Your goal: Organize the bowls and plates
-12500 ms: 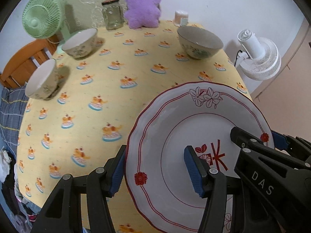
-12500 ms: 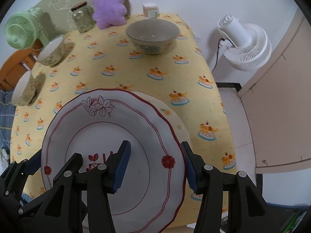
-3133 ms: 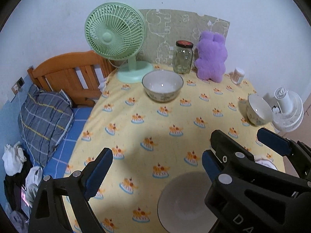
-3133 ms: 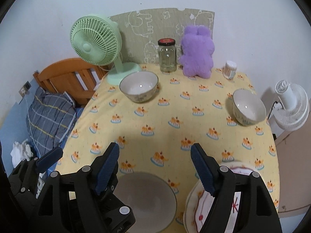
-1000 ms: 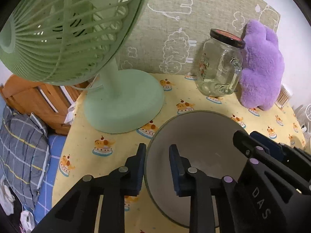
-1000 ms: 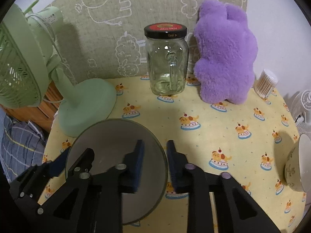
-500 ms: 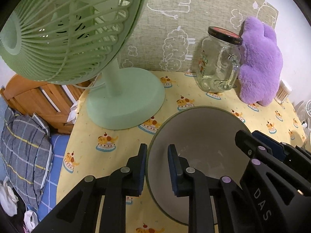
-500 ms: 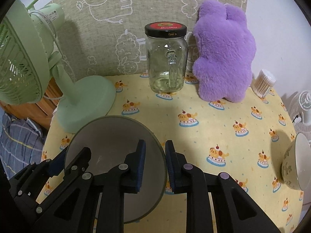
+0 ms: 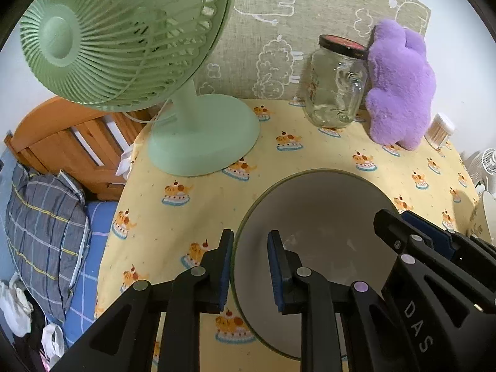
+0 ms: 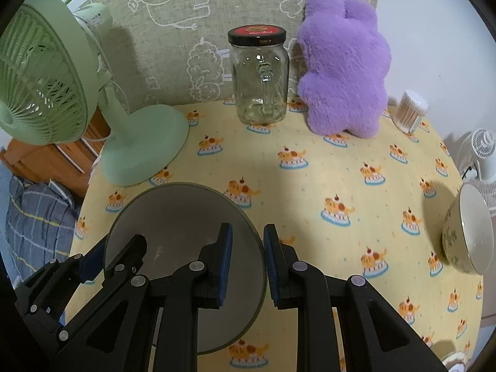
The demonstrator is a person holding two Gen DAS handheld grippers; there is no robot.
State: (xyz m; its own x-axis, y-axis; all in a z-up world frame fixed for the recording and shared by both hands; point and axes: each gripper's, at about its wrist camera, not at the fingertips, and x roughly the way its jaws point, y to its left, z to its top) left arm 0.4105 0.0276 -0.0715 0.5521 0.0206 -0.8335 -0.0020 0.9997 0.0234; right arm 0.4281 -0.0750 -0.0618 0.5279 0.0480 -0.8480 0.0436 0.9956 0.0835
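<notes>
Grey round ceramic bowl (image 9: 313,217) sits between both grippers: left gripper (image 9: 249,266) jaws clamp its left rim, right gripper (image 10: 245,257) jaws its right rim.

Your two views are evenly lit by soft indoor light from above, bright enough and free of motion blur. The fisheye lenses bend the scene hard: the tabletop (image 10: 341,179) bulges, and black corners ring each frame. A broad soft shadow lies across the cloth beyond the near bowl (image 9: 316,217), whose inside looks grey and dim. The far right bowl (image 10: 465,232) throws a shadow to its left. Small glints sit on the glass jar (image 10: 259,83).
</notes>
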